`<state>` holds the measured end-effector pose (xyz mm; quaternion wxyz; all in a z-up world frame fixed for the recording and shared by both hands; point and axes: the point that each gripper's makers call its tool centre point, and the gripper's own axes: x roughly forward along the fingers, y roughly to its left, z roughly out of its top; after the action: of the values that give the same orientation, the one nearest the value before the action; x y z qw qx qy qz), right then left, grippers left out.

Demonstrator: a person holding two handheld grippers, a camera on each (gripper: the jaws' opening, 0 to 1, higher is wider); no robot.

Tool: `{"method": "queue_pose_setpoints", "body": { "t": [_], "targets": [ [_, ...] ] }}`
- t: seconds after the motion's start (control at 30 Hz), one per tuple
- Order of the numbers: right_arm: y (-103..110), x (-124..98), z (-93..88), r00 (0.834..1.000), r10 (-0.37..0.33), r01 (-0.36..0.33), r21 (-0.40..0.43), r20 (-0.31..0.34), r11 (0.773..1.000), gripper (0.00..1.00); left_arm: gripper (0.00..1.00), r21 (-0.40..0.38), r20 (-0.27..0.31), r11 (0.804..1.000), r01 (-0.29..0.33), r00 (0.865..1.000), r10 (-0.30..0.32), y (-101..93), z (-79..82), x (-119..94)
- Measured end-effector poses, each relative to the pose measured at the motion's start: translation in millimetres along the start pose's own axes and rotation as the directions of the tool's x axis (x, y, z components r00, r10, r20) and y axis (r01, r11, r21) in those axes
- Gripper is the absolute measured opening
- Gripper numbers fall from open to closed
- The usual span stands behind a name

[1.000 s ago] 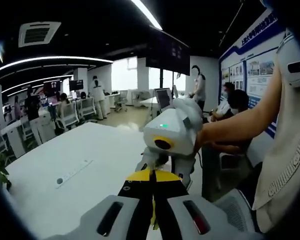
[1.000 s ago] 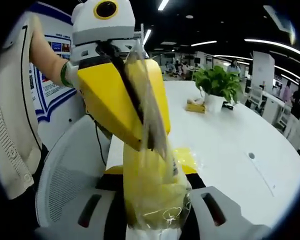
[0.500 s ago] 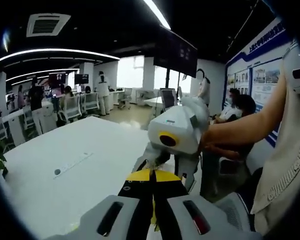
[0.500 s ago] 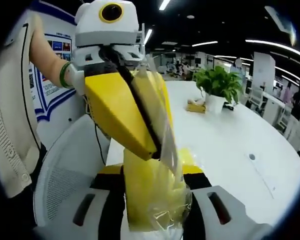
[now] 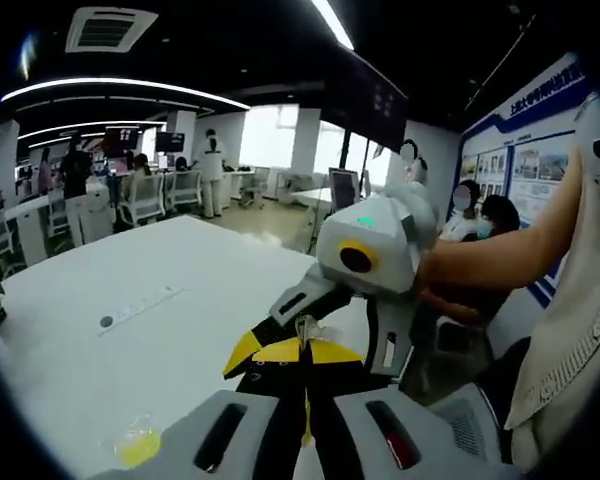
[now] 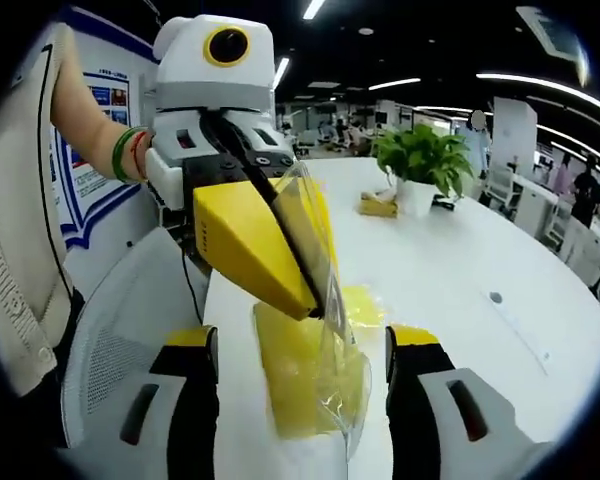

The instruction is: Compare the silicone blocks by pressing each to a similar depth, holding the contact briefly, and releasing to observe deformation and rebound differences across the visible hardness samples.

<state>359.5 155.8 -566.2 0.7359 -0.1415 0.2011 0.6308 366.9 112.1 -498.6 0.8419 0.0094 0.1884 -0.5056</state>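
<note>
Left hand-held gripper [image 6: 315, 290]: jaws closed together, pinching the top edge of the clear bag [image 6: 325, 370].
Right hand-held gripper [image 6: 300, 360]: jaws spread wide, either side of the bag, not touching it.
Yellow silicone block [image 6: 300, 375]: inside the bag, hanging just above the white counter [image 6: 460, 260].
Potted plant [image 6: 420, 165]: farther back on the counter.

Both cameras hover close above the white table's [image 5: 130, 330] near edge, facing each other's gripper across it.
</note>
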Motion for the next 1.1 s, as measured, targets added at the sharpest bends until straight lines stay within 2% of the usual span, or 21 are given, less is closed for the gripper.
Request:
{"method": "queue_pose_setpoints", "body": {
  "t": [0.07, 0.17, 0.4, 0.57, 0.7, 0.83, 0.87, 0.97, 1.1],
  "targets": [
    [-3.7, -6.1, -0.2, 0.999, -0.027, 0.027, 0.016, 0.016, 1.000, 0.72, 0.00, -0.005, -0.006, 1.000, 0.000, 1.000, 0.000, 1.9, -3.3, 1.9],
    [-10.0, -21.6, -2.8, 0.996, -0.076, 0.074, 0.040, 0.045, 0.996, 0.75, 0.00, -0.017, -0.014, 1.000, -0.003, 1.000, 0.003, 6.6, -9.7, 6.3],
    [-21.2, -55.6, -19.1, 0.980, -0.188, 0.179, 0.121, 0.066, 0.976, 0.85, 0.00, -0.052, -0.026, 0.999, -0.009, 1.000, 0.008, 18.5, -21.0, 15.9],
    [-28.6, -84.3, -27.1, 0.948, -0.295, 0.267, 0.209, 0.116, 0.941, 0.88, 0.00, -0.071, -0.029, 0.997, -0.020, 0.999, 0.018, 27.6, -29.2, 23.9],
    [-30.7, -108.5, -37.0, 0.911, -0.390, 0.345, 0.277, 0.130, 0.897, 0.89, 0.00, -0.099, -0.025, 0.995, -0.032, 0.999, 0.029, 34.6, -36.7, 31.7],
    [-28.6, -123.1, -43.5, 0.882, -0.449, 0.383, 0.337, 0.144, 0.860, 0.88, 0.00, -0.153, -0.018, 0.988, -0.037, 0.999, 0.035, 40.2, -45.3, 43.5],
    [-27.4, -127.3, -44.7, 0.871, -0.465, 0.388, 0.361, 0.157, 0.848, 0.88, 0.00, -0.187, -0.009, 0.982, -0.036, 0.999, 0.035, 41.6, -46.7, 47.8],
    [-23.8, -132.9, -50.5, 0.862, -0.482, 0.392, 0.395, 0.159, 0.831, 0.87, 0.00, -0.249, 0.014, 0.968, -0.024, 0.999, 0.028, 44.6, -49.7, 58.8],
    [-20.3, -138.2, -60.2, 0.850, -0.507, 0.412, 0.420, 0.143, 0.809, 0.86, 0.00, -0.295, 0.032, 0.955, -0.025, 0.999, 0.036, 56.1, -55.7, 72.1]
  ]
}}
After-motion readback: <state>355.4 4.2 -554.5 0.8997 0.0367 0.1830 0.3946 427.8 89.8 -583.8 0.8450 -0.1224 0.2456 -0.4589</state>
